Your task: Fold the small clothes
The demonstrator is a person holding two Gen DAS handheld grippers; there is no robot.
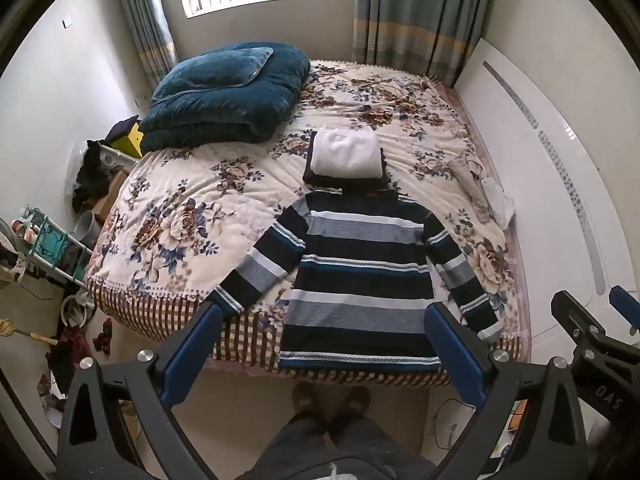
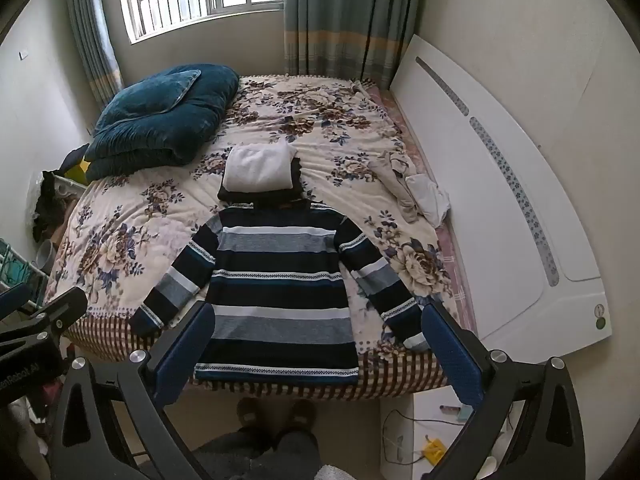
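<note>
The striped sweater (image 1: 360, 272) lies flat at the bed's (image 1: 172, 208) near edge, sleeves splayed to four and eight o'clock, ready for folding; left gripper (image 1: 324, 344) and right gripper (image 2: 318, 344) hover spread wide, empty; finished folded stack (image 1: 346, 156) sits at twelve o'clock.

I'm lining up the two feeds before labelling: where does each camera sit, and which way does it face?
Left wrist: on the left hand-held gripper, above the bed's foot, looking at the striped sweater; open fingers, the person's feet and the right hand-held gripper show.
Right wrist: on the right hand-held gripper, same direction, sweater ahead; the left one's edge shows.
Shared: sweater, white folded cloth, blue quilt, window.
</note>
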